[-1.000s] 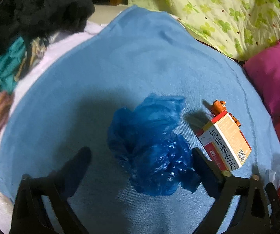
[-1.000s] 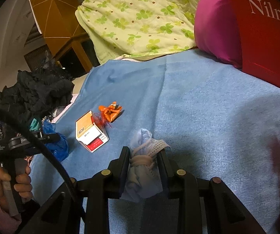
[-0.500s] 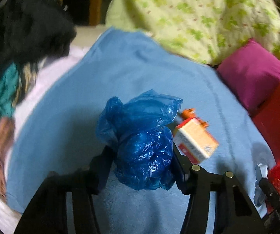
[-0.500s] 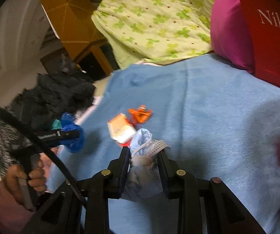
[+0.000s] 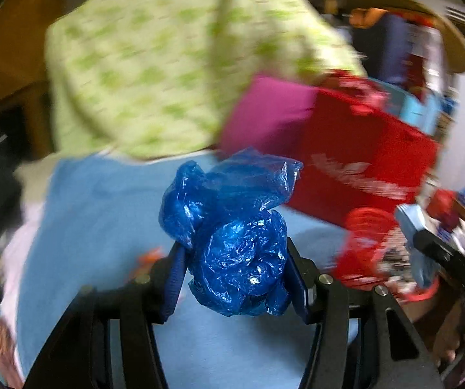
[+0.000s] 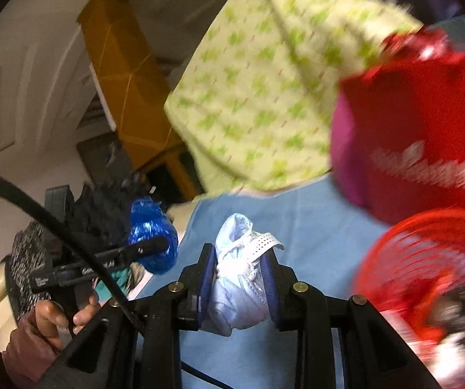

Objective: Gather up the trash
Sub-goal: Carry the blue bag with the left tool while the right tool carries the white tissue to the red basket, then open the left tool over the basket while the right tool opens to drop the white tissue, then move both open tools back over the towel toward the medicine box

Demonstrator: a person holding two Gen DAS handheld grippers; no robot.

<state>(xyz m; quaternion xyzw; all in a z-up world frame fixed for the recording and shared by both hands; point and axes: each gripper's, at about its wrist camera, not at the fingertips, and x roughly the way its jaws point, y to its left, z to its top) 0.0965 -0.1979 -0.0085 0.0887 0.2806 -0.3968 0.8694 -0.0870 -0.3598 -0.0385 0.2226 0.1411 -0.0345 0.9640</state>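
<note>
My left gripper (image 5: pixel 235 259) is shut on a crumpled blue plastic bag (image 5: pixel 232 227), held up above the blue bedsheet (image 5: pixel 96 214). In the right wrist view the same bag (image 6: pixel 153 236) shows at the tip of the left gripper (image 6: pixel 154 246), with a hand (image 6: pixel 54 317) on its handle. My right gripper (image 6: pixel 240 269) is shut on a crumpled pale blue face mask (image 6: pixel 238 278) with white straps, also lifted off the sheet. A red mesh basket (image 6: pixel 426 278) (image 5: pixel 371 243) with trash in it stands at the right, close to both grippers.
A red bag with white lettering (image 5: pixel 362 155) (image 6: pixel 426 129) and a magenta cushion (image 5: pixel 264 113) stand behind the basket. A green-patterned quilt (image 5: pixel 154 74) is piled at the back. Dark clothes (image 6: pixel 102 207) lie at the left. A small orange scrap (image 5: pixel 149 256) lies on the sheet.
The left gripper closed on the blue bag and lifted it off the sheet, swinging right toward the red basket. The right gripper rose with the mask and turned toward the basket too.
</note>
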